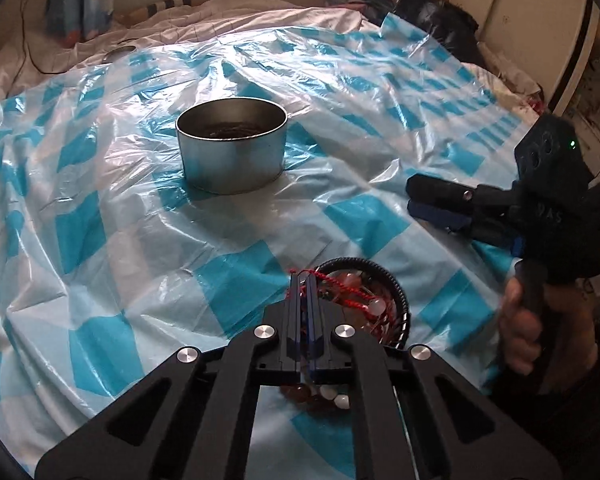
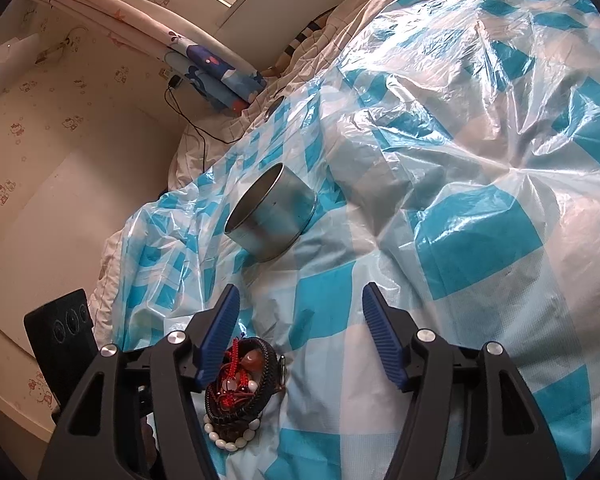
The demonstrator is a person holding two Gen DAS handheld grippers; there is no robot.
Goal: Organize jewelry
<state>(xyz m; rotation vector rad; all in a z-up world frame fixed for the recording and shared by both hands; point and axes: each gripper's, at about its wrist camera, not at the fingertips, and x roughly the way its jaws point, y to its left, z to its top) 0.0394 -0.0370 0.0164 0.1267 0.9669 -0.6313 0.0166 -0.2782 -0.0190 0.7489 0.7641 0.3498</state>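
A round metal tin (image 1: 232, 144) stands open on the blue-checked plastic sheet (image 1: 100, 208); it also shows in the right wrist view (image 2: 272, 216). A small black zip pouch (image 1: 374, 300) holds red cord and pale beads; in the right wrist view the pouch (image 2: 242, 384) sits by a white bead bracelet (image 2: 230, 442). My left gripper (image 1: 305, 280) is shut on the red cord (image 1: 320, 276) at the pouch's left rim. My right gripper (image 2: 300, 320) is open and empty above the sheet, right of the pouch; it shows at the right in the left wrist view (image 1: 432, 200).
The sheet covers a soft, wrinkled bed. A black cable (image 2: 196, 128) and folded curtain (image 2: 216, 68) lie at the far edge by the wall. A dark bundle (image 1: 440, 20) sits at the far right corner.
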